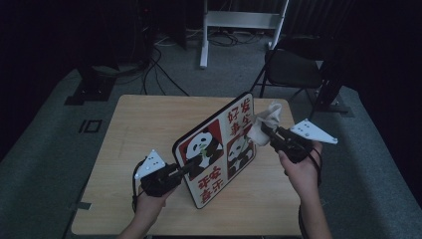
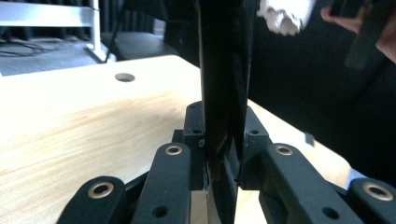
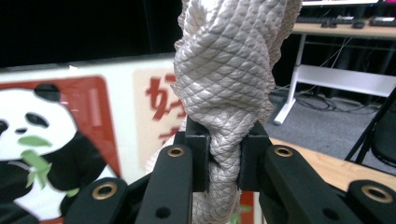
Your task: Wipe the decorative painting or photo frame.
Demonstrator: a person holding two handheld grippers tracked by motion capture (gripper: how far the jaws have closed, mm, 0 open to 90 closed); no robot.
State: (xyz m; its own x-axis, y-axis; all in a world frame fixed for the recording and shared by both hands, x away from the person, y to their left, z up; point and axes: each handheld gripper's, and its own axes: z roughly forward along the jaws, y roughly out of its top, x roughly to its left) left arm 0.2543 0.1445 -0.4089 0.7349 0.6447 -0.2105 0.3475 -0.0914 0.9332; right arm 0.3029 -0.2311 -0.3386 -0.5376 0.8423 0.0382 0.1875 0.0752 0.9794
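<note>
**Panda board held up, cloth against it**

The tabletop [image 1: 149, 124] is light wood. It stands on a grey floor [image 1: 45, 149] in a dark room. Behind it are a black chair [image 1: 293, 69], a white stand [image 1: 239, 22] and some cables [image 1: 159, 69].

The board [image 1: 219, 149] stands on its edge near the middle of the tabletop, tilted. It has a black rim, two pandas on red squares and red writing on white. The left claw [image 1: 191, 169] is clamped on the board's lower left edge. The right claw [image 1: 266, 130] is squeezed tight on a white cloth [image 1: 266, 119]. The cloth is bunched up and touches the top right part of the board.

The left gripper view looks at the board from the side, so it is just a thin dark strip between the jaws of the left claw [image 2: 223, 140]. It also shows a round hole [image 2: 124, 77] in the tabletop. The right gripper view shows the cloth [image 3: 233, 70] up close, with a criss-cross pattern, pinched in the right claw [image 3: 223, 158]. A panda [image 3: 42, 149] with green leaves is beside it, a bit blurry.
</note>
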